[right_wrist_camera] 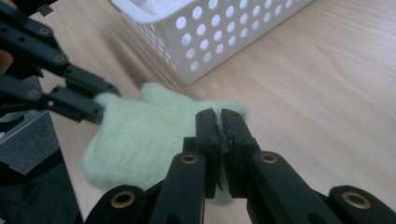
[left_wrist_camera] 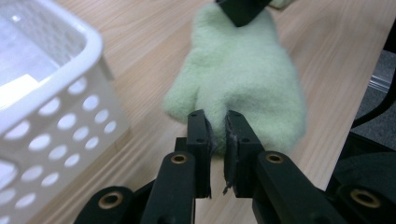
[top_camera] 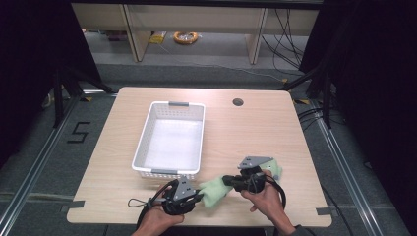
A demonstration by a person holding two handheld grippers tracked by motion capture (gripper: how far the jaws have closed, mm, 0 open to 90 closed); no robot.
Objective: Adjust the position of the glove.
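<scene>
1. High view: a pale green fleecy mitten (top_camera: 215, 191) lies on the light wooden table (top_camera: 275, 132) near its front edge, at about five o'clock from the white perforated plastic basket (top_camera: 171, 139); the left gripper (top_camera: 198, 196) meets its near-left end and the right gripper (top_camera: 227, 180) its right end, each in a hand; the basket looks empty.
2. Left gripper view: the black jaws stand nearly together with a fold of the mitten's (left_wrist_camera: 243, 84) edge pinched between them; the basket wall (left_wrist_camera: 56, 121) sits at nine o'clock; the other gripper's tip touches the mitten at twelve o'clock.
3. Right gripper view: these jaws are likewise closed to a slit on the mitten's (right_wrist_camera: 140, 140) fleece; the basket (right_wrist_camera: 224, 32) lies at twelve o'clock, the left gripper (right_wrist_camera: 100, 105) at ten o'clock.
4. Judgement: the step in hand is a two-ended grasp; next probably comes a level lift towards the basket at eleven o'clock, keeping both pinches firm so the soft cloth does not slip.
</scene>
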